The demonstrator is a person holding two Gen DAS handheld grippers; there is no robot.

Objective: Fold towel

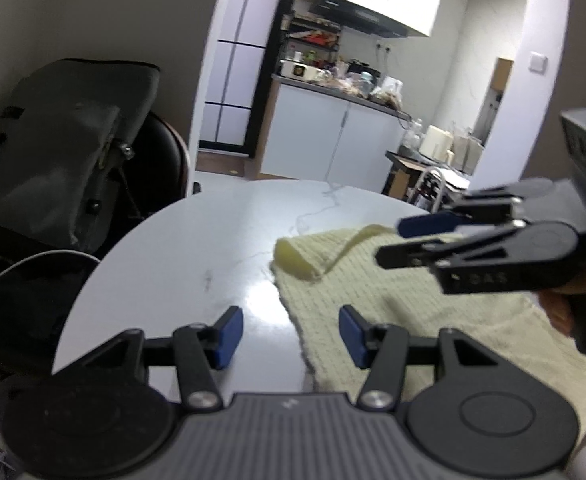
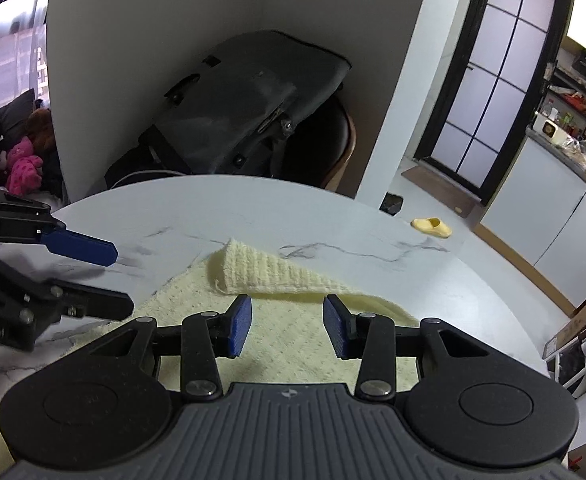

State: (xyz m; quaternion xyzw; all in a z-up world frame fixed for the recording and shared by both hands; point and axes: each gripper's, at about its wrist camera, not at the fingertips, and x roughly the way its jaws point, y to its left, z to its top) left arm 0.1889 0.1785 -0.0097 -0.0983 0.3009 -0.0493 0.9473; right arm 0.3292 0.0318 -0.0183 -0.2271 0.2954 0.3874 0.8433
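Observation:
A pale yellow waffle-weave towel (image 1: 377, 304) lies on the round white marble table (image 1: 181, 248), with its far corner curled over onto itself. My left gripper (image 1: 291, 334) is open and empty, hovering over the towel's left edge. My right gripper (image 2: 287, 326) is open and empty above the towel (image 2: 289, 336), just short of the folded-over corner (image 2: 261, 270). The right gripper also shows in the left wrist view (image 1: 389, 242), above the towel. The left gripper shows at the left of the right wrist view (image 2: 115, 278), jaws apart.
A dark chair with a grey bag (image 2: 249, 108) stands behind the table (image 2: 373, 232). A kitchen counter (image 1: 345, 92) and a shelf with jars (image 1: 437, 148) lie beyond. A yellow slipper (image 2: 431, 227) is on the floor.

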